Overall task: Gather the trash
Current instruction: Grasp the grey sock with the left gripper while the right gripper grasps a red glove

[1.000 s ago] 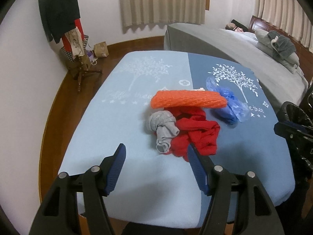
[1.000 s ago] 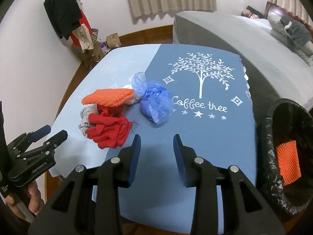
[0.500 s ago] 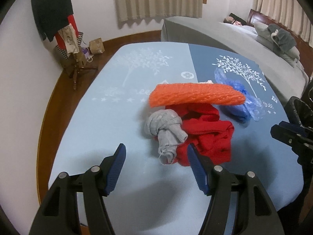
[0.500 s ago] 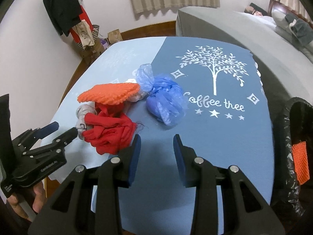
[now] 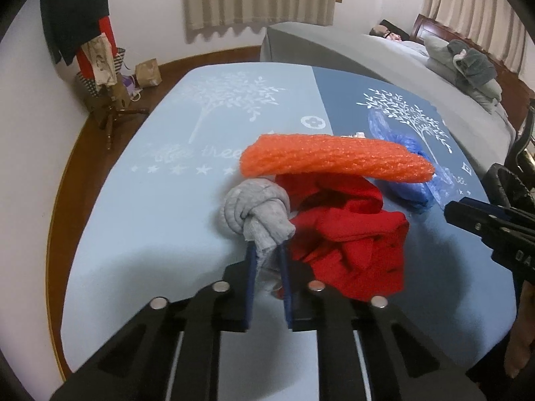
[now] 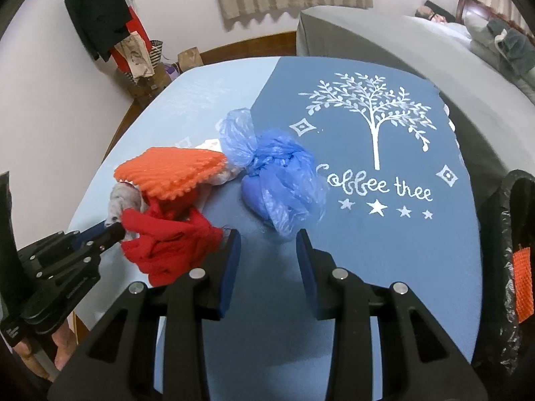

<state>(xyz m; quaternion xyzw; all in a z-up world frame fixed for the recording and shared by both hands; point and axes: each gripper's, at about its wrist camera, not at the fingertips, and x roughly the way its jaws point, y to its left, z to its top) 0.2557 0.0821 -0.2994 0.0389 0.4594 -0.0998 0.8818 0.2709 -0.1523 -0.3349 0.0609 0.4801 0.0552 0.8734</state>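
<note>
Gripping now: left gripper (image 5: 267, 260), spread wide a second ago, clamped on grey knotted sock (image 5: 255, 214) near table's (image 5: 140, 220) left edge, beside red cloth (image 5: 351, 234). Right gripper (image 6: 267, 250) spread, empty. Pickup judged begun; transfer to bin (image 6: 501, 234) outstanding.

Tablecloth (image 6: 384, 234): two blues, pale on the left half, darker on the right, each with a white tree, stars and "Coffee tree" lettering. Knotted sock (image 5: 255, 214) grey. Cloth (image 5: 351, 244) plain red. Foam net (image 5: 334, 160) orange, ribbed. Plastic bag (image 6: 281, 180) translucent blue. Bin liner (image 6: 501, 234) black. Finger pads (image 6: 234, 260) dark blue.
</note>
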